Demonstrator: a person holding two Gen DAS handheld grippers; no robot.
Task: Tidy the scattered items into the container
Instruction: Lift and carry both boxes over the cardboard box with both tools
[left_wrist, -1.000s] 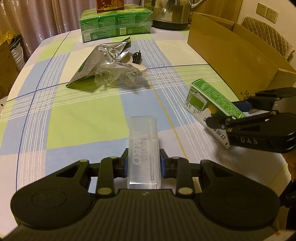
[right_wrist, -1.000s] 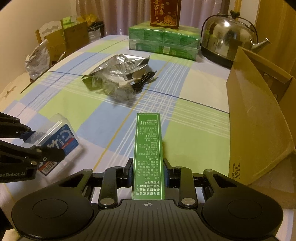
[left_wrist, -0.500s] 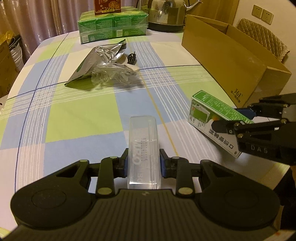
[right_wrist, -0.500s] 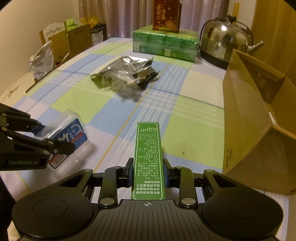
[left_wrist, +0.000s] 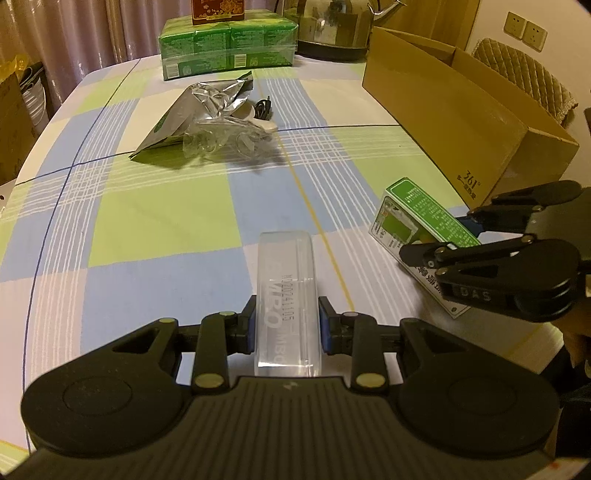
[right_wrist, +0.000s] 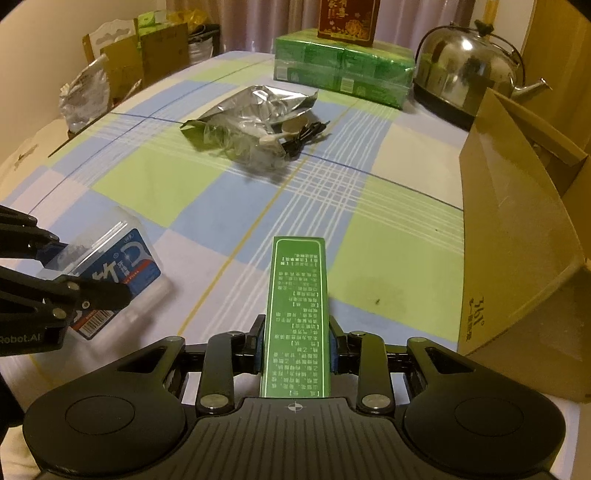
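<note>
Above the tablecloth (left_wrist: 155, 206), both tongs level: left tongs (left_wrist: 287, 328) clamp clear case (left_wrist: 286, 280), right tongs (right_wrist: 295, 345) green box (right_wrist: 297, 306)

Clear glossy plastic case (left_wrist: 287, 291), matt cardboard box (left_wrist: 458, 122), shiny metal kettle (right_wrist: 467, 72).

Open brown cardboard box (right_wrist: 517, 236): we cannot see its floor; the right frame edge cuts it.
Domed steel kettle (left_wrist: 332, 26): top cut off in our left wrist view.
Red printed carton (right_wrist: 349, 16): upper part out of frame.
Clear plastic floss case (left_wrist: 286, 295): our left gripper (left_wrist: 286, 330) covers its near end.
Green printed box (right_wrist: 295, 314): near end hidden under our right gripper (right_wrist: 295, 347).
Crumpled silver foil bag (left_wrist: 199, 107): contents unreadable.
</note>
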